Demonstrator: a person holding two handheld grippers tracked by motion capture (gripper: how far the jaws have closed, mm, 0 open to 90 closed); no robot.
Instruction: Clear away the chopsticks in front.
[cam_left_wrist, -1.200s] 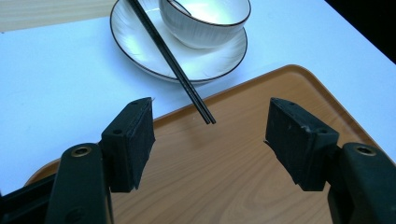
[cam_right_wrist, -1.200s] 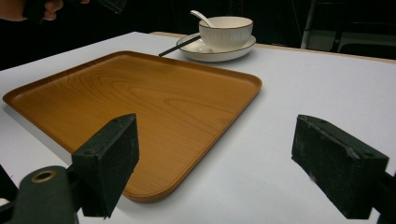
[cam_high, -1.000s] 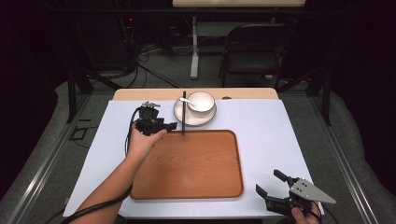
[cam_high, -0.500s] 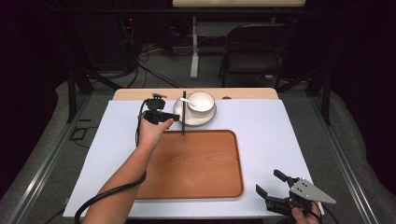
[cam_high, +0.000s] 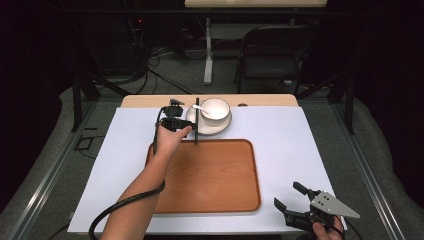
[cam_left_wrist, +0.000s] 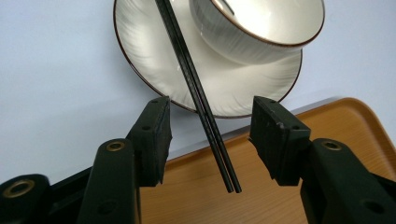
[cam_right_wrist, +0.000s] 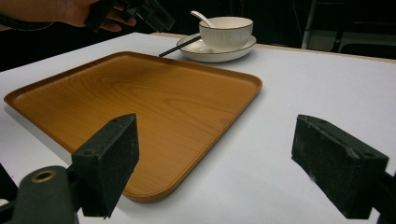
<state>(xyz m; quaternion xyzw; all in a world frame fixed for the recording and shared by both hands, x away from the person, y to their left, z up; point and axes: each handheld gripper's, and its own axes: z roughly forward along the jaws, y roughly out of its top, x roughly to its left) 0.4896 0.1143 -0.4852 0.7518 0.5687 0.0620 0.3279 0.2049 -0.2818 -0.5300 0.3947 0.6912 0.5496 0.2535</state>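
Note:
A pair of black chopsticks lies with its far end on a white saucer and its near end over the far rim of a wooden tray. On the saucer stands a white bowl with a white spoon in it. My left gripper straddles the chopsticks; its jaws have just been closing, and a gap remains between each pad and the sticks. From above, the left gripper sits just left of the sticks. My right gripper rests open near the front right corner.
A white mat covers the table, with bare room on both sides of the tray. A black cable trails from the left gripper along the forearm. A chair and stands are on the floor behind the table.
The left hand has moved right toward the saucer and sunk a little, bringing its jaws around the chopsticks. The jaws have narrowed. The right gripper has stayed put.

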